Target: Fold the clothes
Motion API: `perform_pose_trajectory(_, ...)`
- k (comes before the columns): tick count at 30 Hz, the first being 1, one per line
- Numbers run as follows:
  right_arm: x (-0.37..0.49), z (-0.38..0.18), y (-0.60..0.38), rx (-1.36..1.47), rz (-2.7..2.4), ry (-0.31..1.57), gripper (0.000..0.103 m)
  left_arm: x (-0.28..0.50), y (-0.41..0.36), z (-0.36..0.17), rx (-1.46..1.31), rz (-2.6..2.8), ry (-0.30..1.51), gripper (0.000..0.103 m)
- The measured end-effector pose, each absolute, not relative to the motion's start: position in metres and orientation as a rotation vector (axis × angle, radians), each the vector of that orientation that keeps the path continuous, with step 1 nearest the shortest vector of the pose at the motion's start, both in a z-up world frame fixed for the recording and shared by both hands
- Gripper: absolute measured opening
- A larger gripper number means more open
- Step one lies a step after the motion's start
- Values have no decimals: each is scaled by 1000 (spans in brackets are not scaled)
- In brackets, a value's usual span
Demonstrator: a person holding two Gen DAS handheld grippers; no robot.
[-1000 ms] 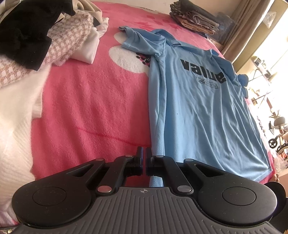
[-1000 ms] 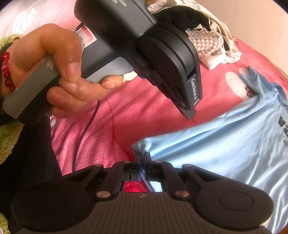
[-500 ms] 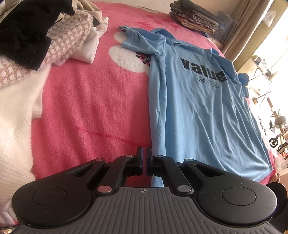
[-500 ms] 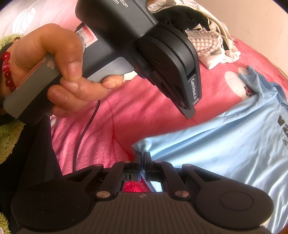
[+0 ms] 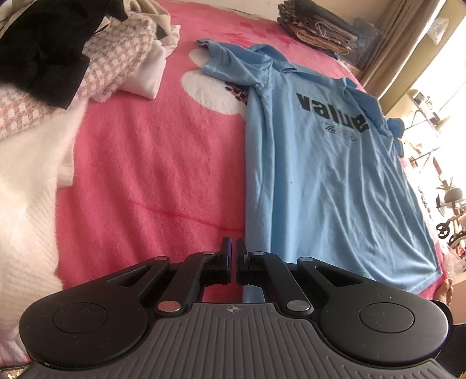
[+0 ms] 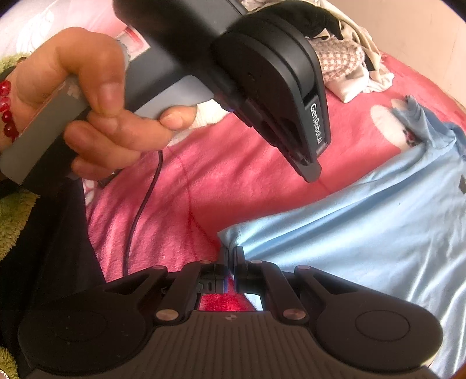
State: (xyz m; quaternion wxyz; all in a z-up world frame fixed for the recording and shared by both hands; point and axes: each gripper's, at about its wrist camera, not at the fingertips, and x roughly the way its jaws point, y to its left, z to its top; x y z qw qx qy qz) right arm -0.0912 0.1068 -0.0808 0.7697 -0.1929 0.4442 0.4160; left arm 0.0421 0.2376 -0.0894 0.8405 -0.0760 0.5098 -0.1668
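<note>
A light blue T-shirt (image 5: 320, 175) with black lettering lies spread flat, face up, on a pink blanket (image 5: 160, 175). My right gripper (image 6: 231, 253) is shut on a bottom hem corner of the T-shirt (image 6: 364, 233), and creases fan out from the pinch. My left gripper (image 5: 233, 250) is shut with nothing seen between its fingers. It hovers over the shirt's near left edge. In the right wrist view a hand (image 6: 102, 102) holds the left gripper (image 6: 308, 172) above the blanket, clear of the fabric.
A heap of unfolded clothes (image 5: 72, 58), black, checked and white, fills the far left. A white knit garment (image 5: 26, 204) lies along the left edge. A folded stack (image 5: 317, 26) sits at the far side by a curtain. A cable (image 6: 139, 210) hangs from the left gripper.
In the right wrist view the left gripper and the hand holding it have risen slightly. The shirt and the right gripper's hold look the same.
</note>
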Motion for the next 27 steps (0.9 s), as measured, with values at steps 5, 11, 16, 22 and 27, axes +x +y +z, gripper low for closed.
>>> perform_pose_trajectory(5, -92, -92, 106, -401, 929, 973, 3, 43, 235, -93, -161, -356, 1096, 1)
perform_pose_trajectory(11, -88, -98, 98, -362, 972, 979, 15, 45, 231, -99, -158, -363, 1119, 15)
perform_pose_trajectory(16, -91, -65, 67, -345, 1059, 898, 27, 46, 228, -103, -150, -367, 1132, 16)
perform_pose_trajectory(22, -20, -35, 18, -274, 852, 850, 27, 41, 220, -99, -102, -397, 1108, 21)
perform_pose_trajectory(27, 78, -29, 18, -234, 592, 741, 27, 34, 206, -101, -4, -438, 1119, 21)
